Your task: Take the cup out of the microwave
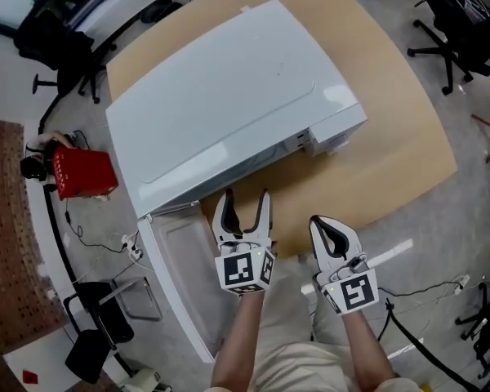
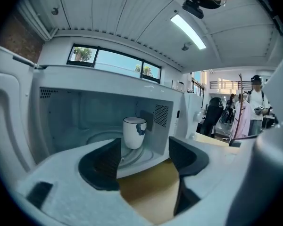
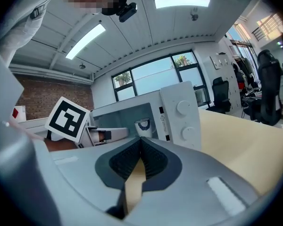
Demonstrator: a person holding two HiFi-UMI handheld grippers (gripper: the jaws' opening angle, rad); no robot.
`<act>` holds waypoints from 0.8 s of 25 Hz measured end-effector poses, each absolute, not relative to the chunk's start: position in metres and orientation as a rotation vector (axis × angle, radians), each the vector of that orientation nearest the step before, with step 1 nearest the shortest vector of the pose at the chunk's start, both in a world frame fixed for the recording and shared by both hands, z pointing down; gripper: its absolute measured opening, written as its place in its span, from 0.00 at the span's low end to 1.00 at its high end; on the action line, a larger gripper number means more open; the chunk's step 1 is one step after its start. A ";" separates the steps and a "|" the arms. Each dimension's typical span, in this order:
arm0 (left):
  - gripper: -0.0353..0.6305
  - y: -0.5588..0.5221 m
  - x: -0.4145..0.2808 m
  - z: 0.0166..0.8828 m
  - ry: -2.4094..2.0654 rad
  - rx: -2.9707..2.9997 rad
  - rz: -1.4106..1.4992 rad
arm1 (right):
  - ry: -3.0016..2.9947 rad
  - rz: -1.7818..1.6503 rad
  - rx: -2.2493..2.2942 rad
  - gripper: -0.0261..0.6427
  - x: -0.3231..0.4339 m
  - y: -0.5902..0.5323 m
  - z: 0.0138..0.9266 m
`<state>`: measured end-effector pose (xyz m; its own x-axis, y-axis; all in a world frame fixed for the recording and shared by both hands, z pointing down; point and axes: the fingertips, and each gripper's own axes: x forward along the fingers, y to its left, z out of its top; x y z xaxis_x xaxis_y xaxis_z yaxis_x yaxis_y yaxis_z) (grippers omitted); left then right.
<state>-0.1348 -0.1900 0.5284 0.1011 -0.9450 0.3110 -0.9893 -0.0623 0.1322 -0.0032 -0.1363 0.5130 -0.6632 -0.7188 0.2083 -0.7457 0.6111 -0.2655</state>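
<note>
A white microwave (image 1: 229, 104) stands on a wooden table, its door (image 1: 175, 276) swung open toward the left. Inside it, a white cup (image 2: 133, 132) with a blue mark stands upright on the turntable; the right gripper view also catches the cup (image 3: 143, 126) through the opening. My left gripper (image 1: 243, 201) is open in front of the cavity, short of the cup, with nothing between its jaws. My right gripper (image 1: 324, 225) is shut and empty, level with the microwave's control panel (image 3: 184, 119), beside the left one.
A red box (image 1: 83, 172) and cables lie on the floor at the left. Office chairs (image 1: 457, 31) stand at the far right. Bare table top (image 1: 392, 145) lies to the right of the microwave. People stand far off in the left gripper view.
</note>
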 end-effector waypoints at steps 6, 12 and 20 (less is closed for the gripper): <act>0.66 -0.236 -0.146 0.550 -1.942 2.078 0.181 | -2.756 0.514 1.226 0.05 -0.011 -0.157 0.530; 0.71 -0.283 -0.149 0.561 -1.928 2.135 0.189 | -2.738 0.548 1.241 0.05 -0.015 -0.165 0.541; 0.72 -0.327 -0.156 0.577 -1.914 2.117 0.255 | -2.717 0.529 1.242 0.05 -0.017 -0.175 0.541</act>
<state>-0.1557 -0.3267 0.5773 0.1090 -0.9442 0.3108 -0.9926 -0.0866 0.0848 -0.0173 -0.1747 0.5407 -0.6600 -0.7123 0.2389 -0.7499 0.6052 -0.2672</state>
